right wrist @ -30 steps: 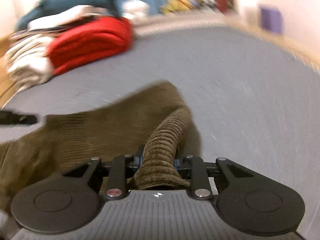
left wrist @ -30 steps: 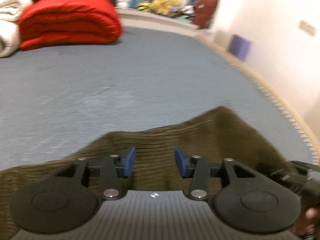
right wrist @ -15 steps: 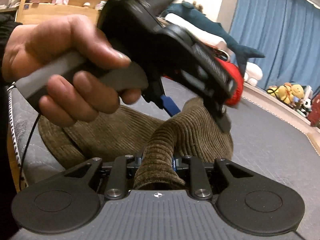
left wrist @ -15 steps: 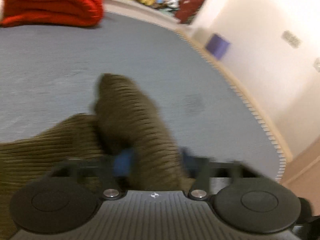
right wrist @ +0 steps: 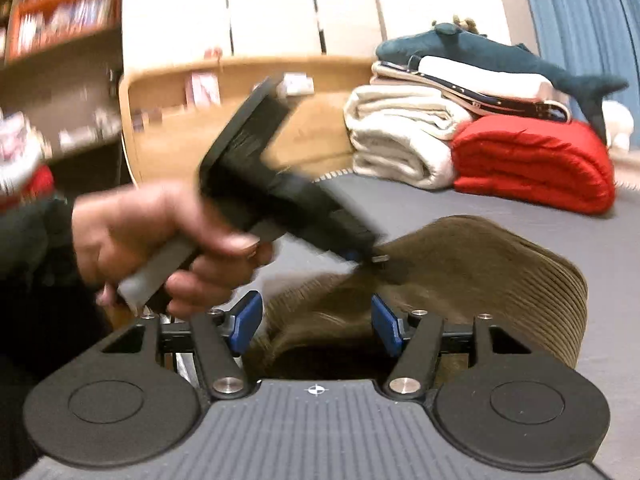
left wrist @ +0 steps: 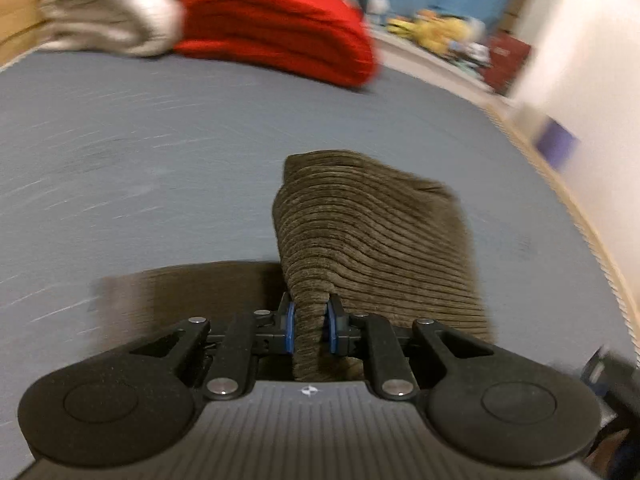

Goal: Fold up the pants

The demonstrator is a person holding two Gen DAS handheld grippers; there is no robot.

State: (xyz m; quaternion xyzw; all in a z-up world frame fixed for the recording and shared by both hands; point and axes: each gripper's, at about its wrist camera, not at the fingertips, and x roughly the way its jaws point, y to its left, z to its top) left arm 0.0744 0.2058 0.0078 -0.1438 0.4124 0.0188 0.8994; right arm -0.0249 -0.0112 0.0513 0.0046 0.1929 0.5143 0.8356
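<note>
Left gripper [left wrist: 310,326] fingers pinching corduroy pants [left wrist: 372,236], right gripper [right wrist: 316,322] parted, no legible writing

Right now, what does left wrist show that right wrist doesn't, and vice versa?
Left wrist only: the left gripper with jaws shut on a fold of the pants, plus the white wall.

Right wrist only: the right gripper with jaws open, the person's left hand, a wooden shelf, a plush shark.

Both: the pants, red blanket, cream blanket, grey mattress.

Dim indoor light, motion blur
</note>
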